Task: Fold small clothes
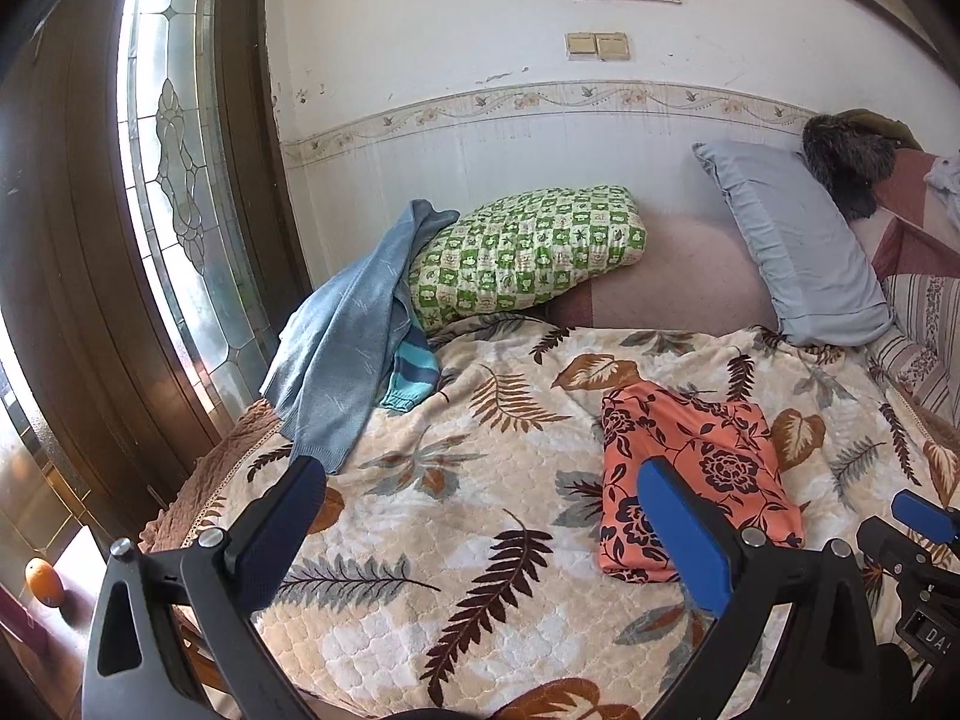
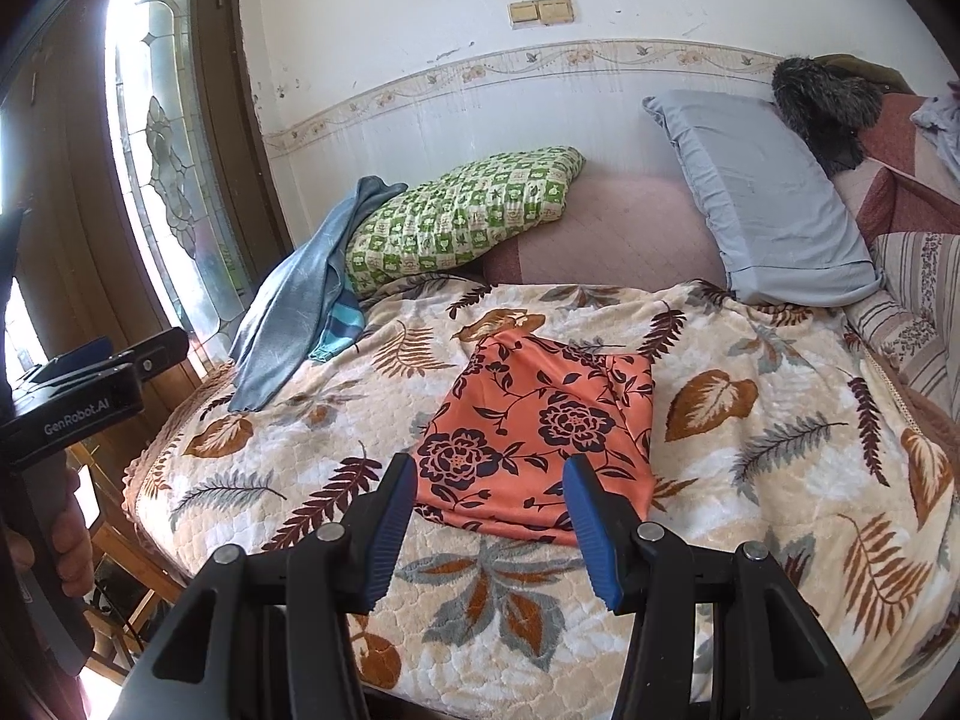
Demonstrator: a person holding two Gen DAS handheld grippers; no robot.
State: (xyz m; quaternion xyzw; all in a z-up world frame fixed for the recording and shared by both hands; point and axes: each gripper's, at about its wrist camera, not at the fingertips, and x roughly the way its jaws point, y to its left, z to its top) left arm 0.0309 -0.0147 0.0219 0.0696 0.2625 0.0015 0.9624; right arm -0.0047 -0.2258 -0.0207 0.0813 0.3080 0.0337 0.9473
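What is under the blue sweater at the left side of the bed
A turquoise and navy striped garment sticks out from beneath the blue sweater, with a cuff showing. The sweater also drapes onto the green checked pillow and the leaf-print blanket. The rest of the striped piece is covered.

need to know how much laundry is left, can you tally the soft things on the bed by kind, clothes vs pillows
Clothes: 3 (orange floral garment, folded; light blue knit top; teal striped piece, partly hidden under the top)
Pillows: 2 (green checked pillow; grey-blue pillow)
Total: 5
The heap at the far right is too unclear to count.
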